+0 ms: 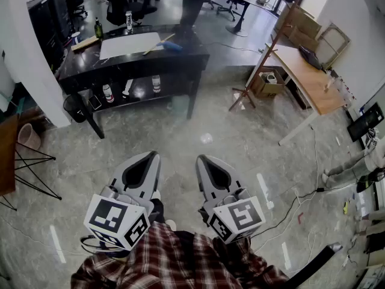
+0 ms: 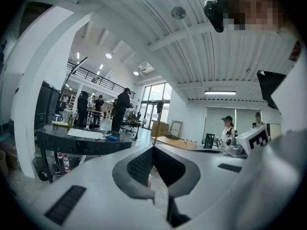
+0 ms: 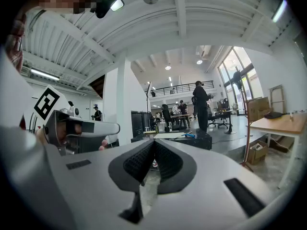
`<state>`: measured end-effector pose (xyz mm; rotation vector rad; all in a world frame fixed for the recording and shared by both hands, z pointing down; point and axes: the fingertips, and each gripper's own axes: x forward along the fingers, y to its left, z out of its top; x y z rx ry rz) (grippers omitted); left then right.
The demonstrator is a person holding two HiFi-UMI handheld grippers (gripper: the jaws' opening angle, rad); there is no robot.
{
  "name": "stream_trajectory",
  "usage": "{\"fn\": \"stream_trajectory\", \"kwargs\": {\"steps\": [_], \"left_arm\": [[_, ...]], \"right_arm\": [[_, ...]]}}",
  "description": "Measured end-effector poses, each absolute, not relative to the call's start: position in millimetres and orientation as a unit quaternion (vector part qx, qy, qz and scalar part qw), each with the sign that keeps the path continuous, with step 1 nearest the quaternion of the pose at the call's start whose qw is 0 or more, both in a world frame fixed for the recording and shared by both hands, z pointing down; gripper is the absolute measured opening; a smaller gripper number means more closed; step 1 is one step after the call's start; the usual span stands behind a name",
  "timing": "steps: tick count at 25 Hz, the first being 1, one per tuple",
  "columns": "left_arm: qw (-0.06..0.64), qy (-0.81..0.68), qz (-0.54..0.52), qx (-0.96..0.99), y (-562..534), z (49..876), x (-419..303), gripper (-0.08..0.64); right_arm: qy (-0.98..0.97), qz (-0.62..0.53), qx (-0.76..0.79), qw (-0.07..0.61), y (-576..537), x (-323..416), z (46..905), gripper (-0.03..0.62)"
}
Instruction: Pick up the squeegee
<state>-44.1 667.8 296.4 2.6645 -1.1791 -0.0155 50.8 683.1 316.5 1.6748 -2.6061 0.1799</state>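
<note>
The squeegee (image 1: 163, 43) lies on the black counter (image 1: 180, 59), toward its right end. It sits just beside the right edge of a white sheet (image 1: 129, 44), with its blue head nearest that end. Well apart from it, over the stone floor (image 1: 240, 143), the left tongs (image 1: 153, 156) and right tongs (image 1: 201, 160) are held level, side by side. Each pair is pressed together with nothing between.
</note>
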Motion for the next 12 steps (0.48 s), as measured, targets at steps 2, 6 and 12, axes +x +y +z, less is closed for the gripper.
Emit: {"fn": "stream_trajectory", "kwargs": {"steps": [2,6,12], "left_arm": [[0.114,-0.405,-0.005,0.907,650.6,298.3,-45.7,0.009],[0.117,-0.405,-0.006,0.907,613.5,300.9,-45.5,0.009],[0.119,-0.404,-0.013,0.907,531.8,298.0,-49.6,0.009]], "right_arm": [[-0.839,0.059,0.54,0.021,666.9,51.3,318.4,0.011],[-0.84,0.061,0.539,0.024,629.3,51.8,320.9,0.011],[-0.842,0.055,0.536,0.03,545.7,44.1,316.0,0.011]]}}
